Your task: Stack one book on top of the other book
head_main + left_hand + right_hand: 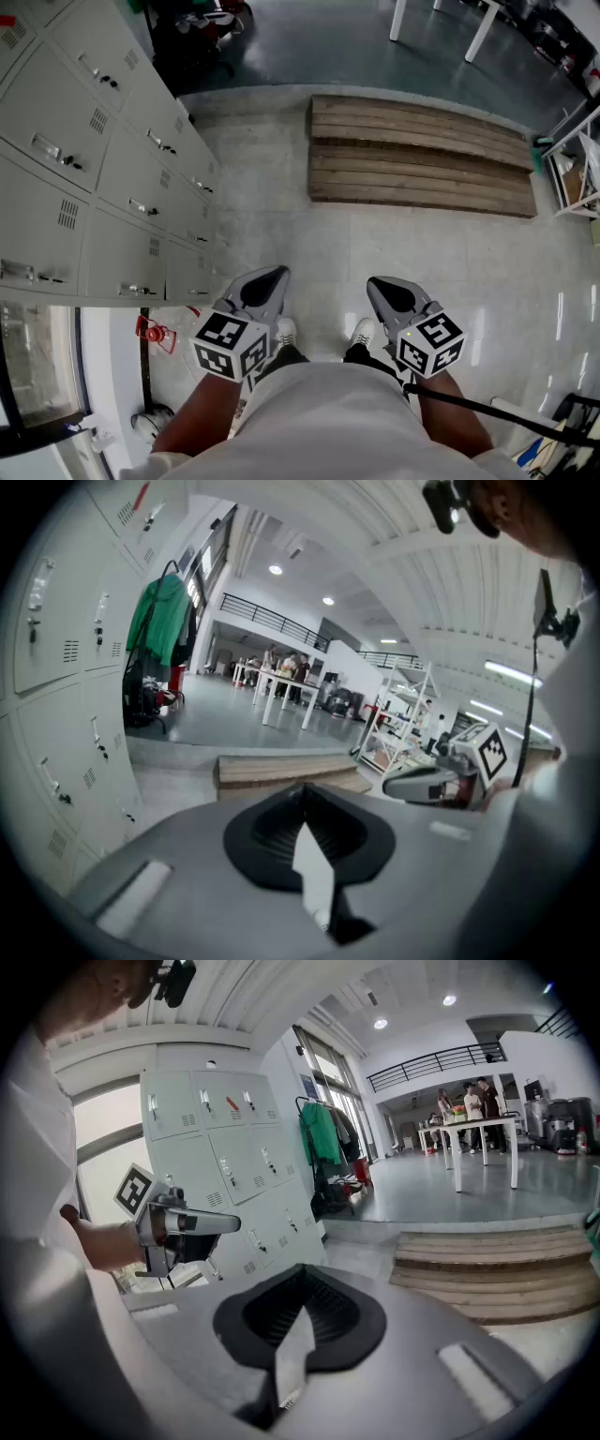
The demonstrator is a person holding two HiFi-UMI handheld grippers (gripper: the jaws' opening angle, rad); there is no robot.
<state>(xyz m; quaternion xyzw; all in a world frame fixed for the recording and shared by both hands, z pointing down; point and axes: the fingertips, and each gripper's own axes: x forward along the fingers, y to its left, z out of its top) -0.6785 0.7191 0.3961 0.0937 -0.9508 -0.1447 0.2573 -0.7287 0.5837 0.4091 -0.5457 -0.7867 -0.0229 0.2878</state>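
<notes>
Pale speckled floor [281, 234], glossy toward the right, bordered at the top by a step and a darker grey-green floor [319, 47]. Directly on the pale floor: low two-tier wooden slat platform [422, 155]; bank of grey lockers [94, 169] along the left; small red object [155, 333] beside the locker base; two white shoes [284, 330]. On the darker floor: white table legs [398, 19].

Grey lockers [103, 159] beside wooden platform [417, 155] (slatted, low)
</notes>
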